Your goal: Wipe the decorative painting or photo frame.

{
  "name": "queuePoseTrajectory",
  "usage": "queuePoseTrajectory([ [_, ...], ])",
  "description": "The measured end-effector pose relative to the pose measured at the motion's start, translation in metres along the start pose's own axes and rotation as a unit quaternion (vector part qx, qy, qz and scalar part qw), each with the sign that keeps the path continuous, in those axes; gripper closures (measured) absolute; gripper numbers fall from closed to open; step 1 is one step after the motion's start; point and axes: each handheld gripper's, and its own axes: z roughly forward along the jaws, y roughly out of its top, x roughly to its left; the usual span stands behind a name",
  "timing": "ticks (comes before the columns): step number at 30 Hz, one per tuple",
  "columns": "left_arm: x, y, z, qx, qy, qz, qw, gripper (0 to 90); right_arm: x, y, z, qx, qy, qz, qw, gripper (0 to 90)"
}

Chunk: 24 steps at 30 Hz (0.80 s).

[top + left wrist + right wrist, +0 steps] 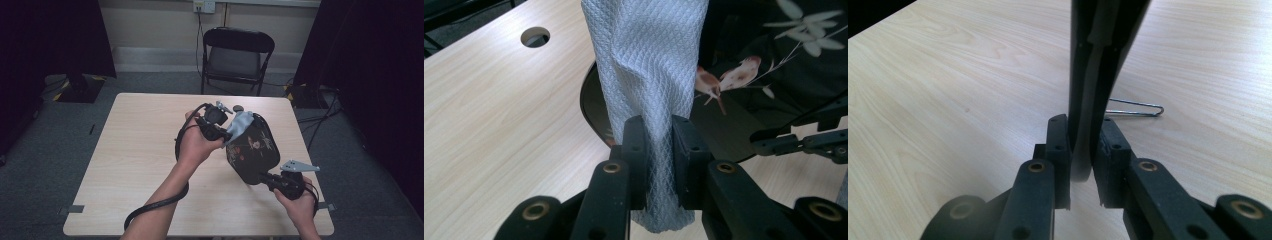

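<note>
I am holding the black lacquered tray with painted birds and leaves [252, 150] tilted above the pale wooden counter [135, 160]; my right gripper [270, 179] is clenched on its near rim, and in the right gripper view the thin black edge is standing between the two jaws, which are pressing it from both sides. My left gripper [226, 134] is grasping the light grey woven cloth [240, 123]; in the left gripper view the cloth [649, 75] is hanging up from between the closed jaws and is lying against the glossy face of the tray [744, 115]. I am judging that the wiping is in progress; the cloth is touching the upper part of the tray, near its far edge, so the lower part towards my right hand is probably waiting to be wiped. I cannot tell from the gloss how clean the surface already is; a small metal wire clip [1135, 108] is lying on the counter behind the tray.
</note>
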Motion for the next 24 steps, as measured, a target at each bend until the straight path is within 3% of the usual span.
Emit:
queuePoseTrajectory([
  [13,0.004,-0.020,0.015,0.008,0.002,-0.010,0.9999,78.4,0.000,0.000,0.000,0.000,0.000,-0.001,1.0000,79.2],
  [24,0.003,-0.045,0.041,0.038,-0.010,-0.017,0.9991,78.4,0.000,0.000,0.000,0.001,0.000,0.000,1.0000,79.2],
])
